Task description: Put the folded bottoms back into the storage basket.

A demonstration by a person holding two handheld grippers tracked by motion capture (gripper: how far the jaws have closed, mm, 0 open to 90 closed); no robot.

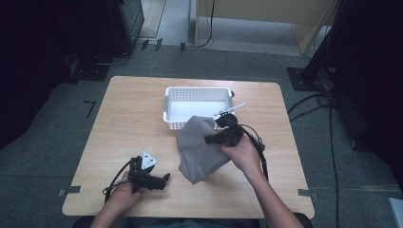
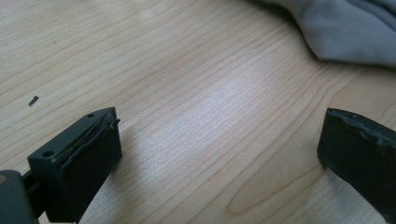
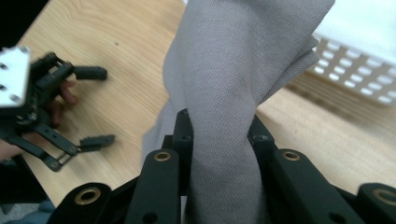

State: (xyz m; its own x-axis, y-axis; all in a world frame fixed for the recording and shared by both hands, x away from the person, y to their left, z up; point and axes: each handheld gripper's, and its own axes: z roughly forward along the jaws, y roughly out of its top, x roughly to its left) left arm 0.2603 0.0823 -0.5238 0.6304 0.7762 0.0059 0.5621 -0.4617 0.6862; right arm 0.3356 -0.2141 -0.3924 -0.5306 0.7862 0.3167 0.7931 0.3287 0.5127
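Grey cloth point(image 3: 233, 70), unmarked, is pinched in the right claw point(image 3: 219, 135).

Matt grey knitted cloth point(image 3: 233, 70), finely textured; pale smooth wooden table point(image 2: 187, 93) with visible grain; white perforated plastic basket point(image 1: 197, 93), slightly glossy; matt black gripper pads point(image 2: 88, 158), worn.

2 black linkage-built tools point(image 1: 164, 179) point(image 1: 210, 139), brass-ringed pivots, trailing black cables, 1 grey triangular plate point(image 1: 148, 159)

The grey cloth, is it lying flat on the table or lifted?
Partly lifted: the right hand-held gripper pinches a bunched fold of the grey cloth, while its lower end rests on the table.
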